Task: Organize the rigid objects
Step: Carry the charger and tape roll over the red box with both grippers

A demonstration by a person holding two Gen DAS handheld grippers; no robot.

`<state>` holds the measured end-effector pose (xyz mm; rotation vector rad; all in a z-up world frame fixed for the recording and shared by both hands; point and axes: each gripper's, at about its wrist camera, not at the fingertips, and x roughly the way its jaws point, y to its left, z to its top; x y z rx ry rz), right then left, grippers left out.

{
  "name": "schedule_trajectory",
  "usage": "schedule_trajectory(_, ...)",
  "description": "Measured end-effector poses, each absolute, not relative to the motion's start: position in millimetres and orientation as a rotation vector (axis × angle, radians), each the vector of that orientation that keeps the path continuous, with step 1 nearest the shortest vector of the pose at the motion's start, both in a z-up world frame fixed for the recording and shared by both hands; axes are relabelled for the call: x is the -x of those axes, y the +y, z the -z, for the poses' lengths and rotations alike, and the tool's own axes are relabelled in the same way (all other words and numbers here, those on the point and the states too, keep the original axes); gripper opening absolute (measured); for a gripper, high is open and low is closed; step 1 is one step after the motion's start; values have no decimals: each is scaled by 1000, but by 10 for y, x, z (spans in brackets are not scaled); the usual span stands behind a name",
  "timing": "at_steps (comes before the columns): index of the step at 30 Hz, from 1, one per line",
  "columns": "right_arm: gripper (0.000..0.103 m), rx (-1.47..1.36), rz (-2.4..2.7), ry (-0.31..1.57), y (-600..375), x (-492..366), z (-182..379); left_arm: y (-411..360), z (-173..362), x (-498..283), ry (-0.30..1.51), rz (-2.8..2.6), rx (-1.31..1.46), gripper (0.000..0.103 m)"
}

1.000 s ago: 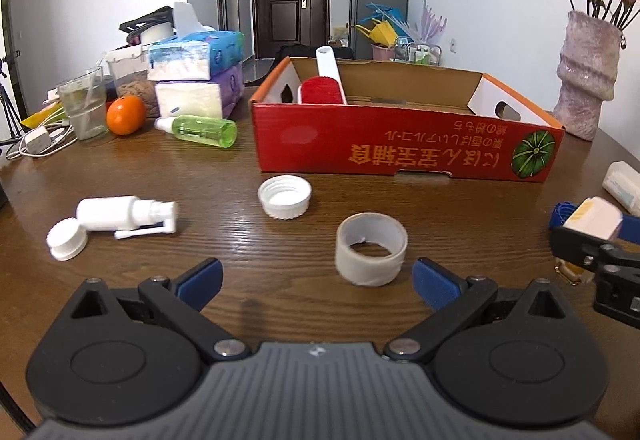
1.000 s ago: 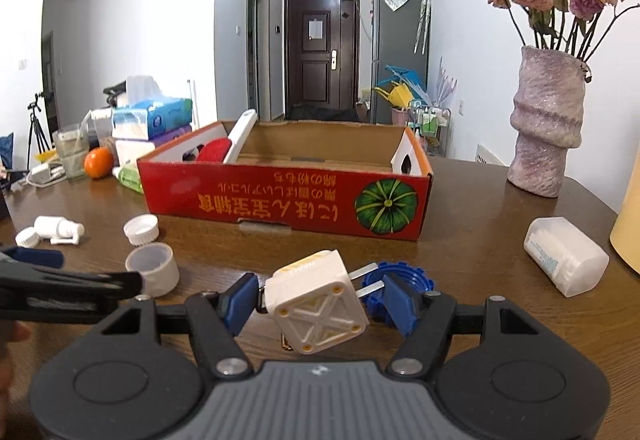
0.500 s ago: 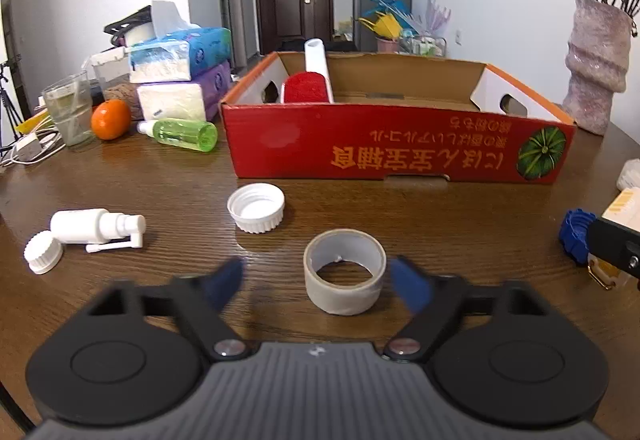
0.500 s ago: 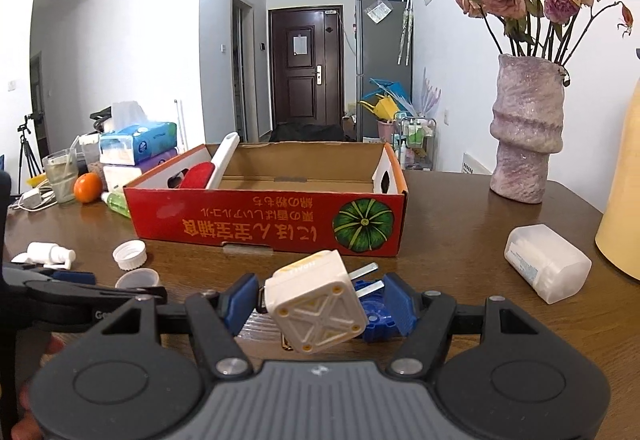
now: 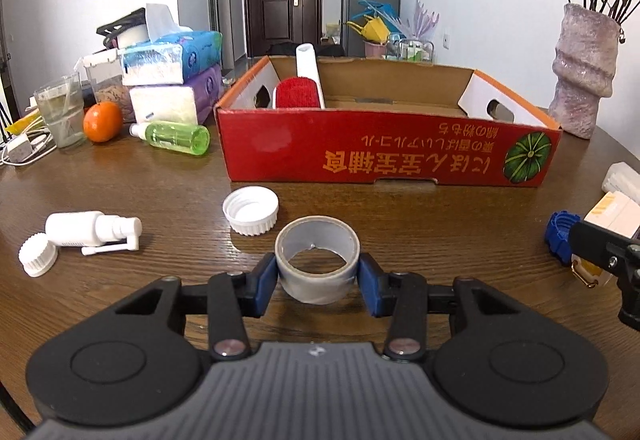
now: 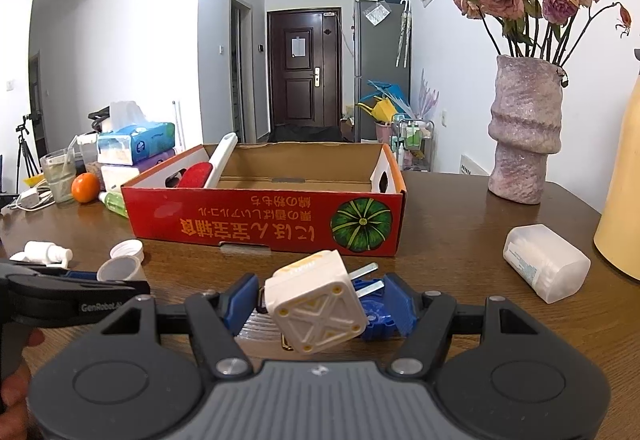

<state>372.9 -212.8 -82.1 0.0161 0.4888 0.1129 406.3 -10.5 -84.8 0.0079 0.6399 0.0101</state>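
The left gripper (image 5: 317, 282) has just been closing on the tape roll (image 5: 317, 258), which stands on its rim on the table (image 5: 120, 179). Its blue pads (image 5: 265, 279) now sit against the roll's two sides, at its 9 and 3 o'clock, so the grip looks made, though the roll is not yet off the wood. The right gripper (image 6: 320, 298) holds a white plug (image 6: 316, 306) between half-closed fingers, tilted, prongs pointing toward 2 o'clock; a blue cap (image 6: 376, 316) lies on the table just behind it.

The step in hand, as I judge it, is the pick-up of the roll, with the plug already in hand and waiting to be stowed. The red box (image 5: 392, 155) stands at 12 o'clock from both grippers, open-topped, with a red brush (image 5: 300, 91) leaning in its left end and most of its floor free.

Next, the left hand needs to lift the roll clear of the table, carry it over the near wall of the box and open above the bare floor, right of the brush. A hollow roll may flex under the squeeze, so a firm hold before lifting matters. The right hand likewise must clear the wall with the plug.

Loose items remain: a white cap (image 5: 251, 209) at 11 o'clock just beyond the roll, a spray bottle (image 5: 90, 228) and small cap (image 5: 37, 260) at 9 o'clock, a green bottle (image 5: 176, 135) at 10 o'clock.
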Motion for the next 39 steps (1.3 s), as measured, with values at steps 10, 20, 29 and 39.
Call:
schedule_trajectory(10, 67, -29, -115, 459, -2144, -3675, 754, -105, 685, -3907, 580, -9, -5, 44)
schedule_trajectory(20, 67, -23, -119, 411, -2094, -3571, 631, -117, 403, -3730, 514, 5, 24, 44)
schedule_trajectory(29, 67, -42, -122, 371, -2057, -3577, 482, -86, 134, -3687, 452, 0, 60, 44)
schedule_trajectory(39, 67, -68, -112, 319, -1999, -3736, 317, -65, -92, -3821, 396, -14, 96, 44)
